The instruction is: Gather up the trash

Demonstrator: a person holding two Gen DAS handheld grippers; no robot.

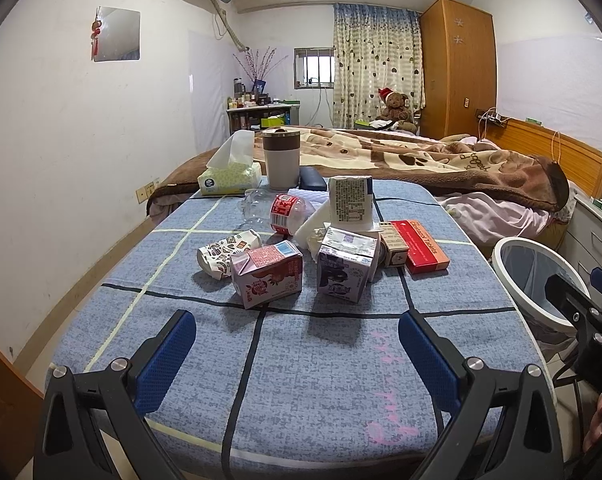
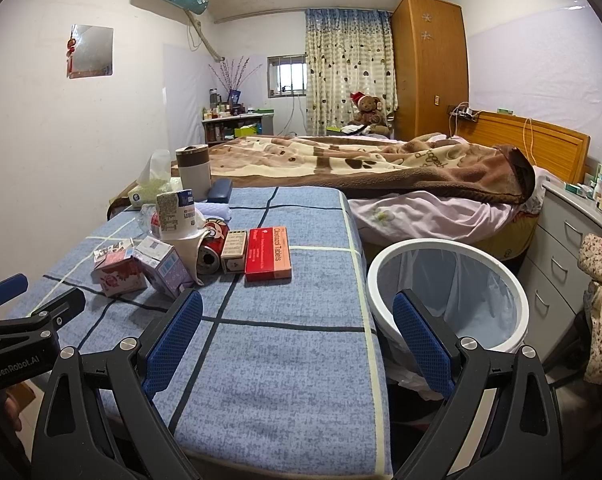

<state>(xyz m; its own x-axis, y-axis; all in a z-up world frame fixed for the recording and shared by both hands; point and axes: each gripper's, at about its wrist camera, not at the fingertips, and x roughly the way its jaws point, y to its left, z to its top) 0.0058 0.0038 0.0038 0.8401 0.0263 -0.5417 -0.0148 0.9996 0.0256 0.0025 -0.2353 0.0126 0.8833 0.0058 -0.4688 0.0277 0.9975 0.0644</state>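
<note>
With the left gripper and right gripper both held wide apart and empty, the heaped cartons mid-table (bin beside the table edge) could be toppled if one is pulled carelessly.

Bare blue tablecloth is lying open in front of both grippers. Cartons and boxes are crowding mid-table; the bin is standing unobstructed beside its right edge.
</note>
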